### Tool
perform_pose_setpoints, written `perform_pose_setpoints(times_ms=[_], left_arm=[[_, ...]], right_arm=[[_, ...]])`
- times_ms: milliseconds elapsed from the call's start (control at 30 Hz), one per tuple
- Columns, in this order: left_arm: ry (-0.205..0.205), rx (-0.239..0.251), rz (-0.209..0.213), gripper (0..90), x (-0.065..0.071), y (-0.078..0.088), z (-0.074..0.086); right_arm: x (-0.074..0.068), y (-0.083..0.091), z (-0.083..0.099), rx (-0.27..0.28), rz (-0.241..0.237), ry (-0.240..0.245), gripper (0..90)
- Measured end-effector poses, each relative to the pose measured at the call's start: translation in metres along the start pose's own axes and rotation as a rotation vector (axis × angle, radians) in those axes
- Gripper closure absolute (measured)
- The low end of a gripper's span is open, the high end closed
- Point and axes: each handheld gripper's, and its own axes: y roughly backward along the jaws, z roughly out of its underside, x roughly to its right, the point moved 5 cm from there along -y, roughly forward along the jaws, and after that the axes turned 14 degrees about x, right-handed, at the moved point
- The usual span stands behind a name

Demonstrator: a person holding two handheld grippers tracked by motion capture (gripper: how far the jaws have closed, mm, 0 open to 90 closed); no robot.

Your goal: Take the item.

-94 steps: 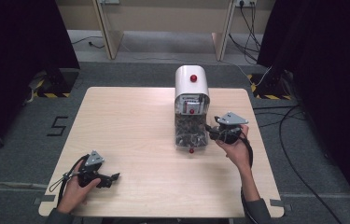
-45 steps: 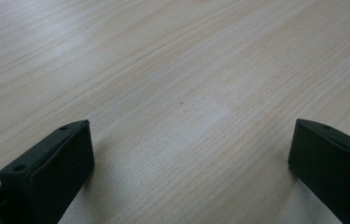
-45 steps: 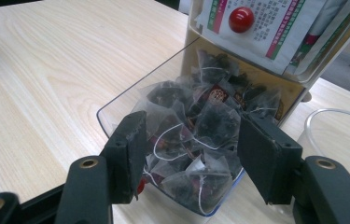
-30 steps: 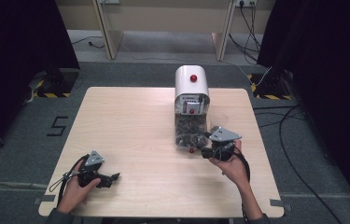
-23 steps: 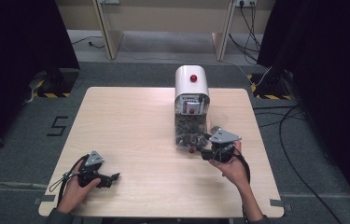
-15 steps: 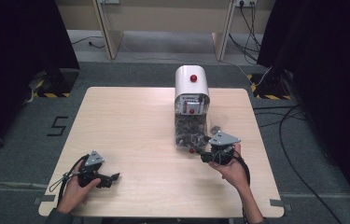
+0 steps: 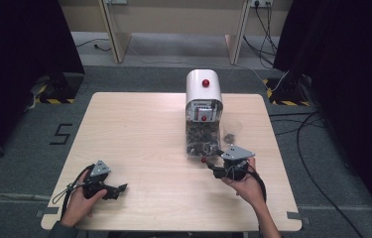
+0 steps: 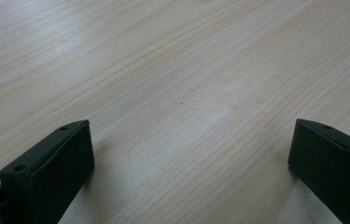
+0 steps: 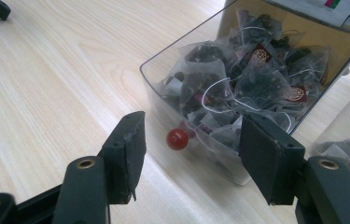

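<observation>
Evidently the right tool (image 9: 189, 161), jaws apart, faces the drawer's small red knob (image 9: 177, 139): hard, slippery, pinch it squarely.

floor: grey carpet (image 7: 20, 148) | furniture: light wooden table (image 7: 139, 134) | sides: black curtains (image 7: 20, 44) | floor cables (image 7: 317, 144)

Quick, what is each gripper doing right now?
Left gripper: open, holding nothing, low over the table.
Right gripper: open, holding nothing, aimed at the red knob on the clear drawer of tea bags.
</observation>
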Motion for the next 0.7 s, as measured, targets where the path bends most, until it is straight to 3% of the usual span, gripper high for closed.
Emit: perform_pose_setpoints(times_ms=[700], left_arm=[[0.000,0.000,0.000,0.0,0.000,0.000,0.000]], right_arm=[[-0.009,0.008,0.016,-0.029,-0.011,0.002,41.8]])
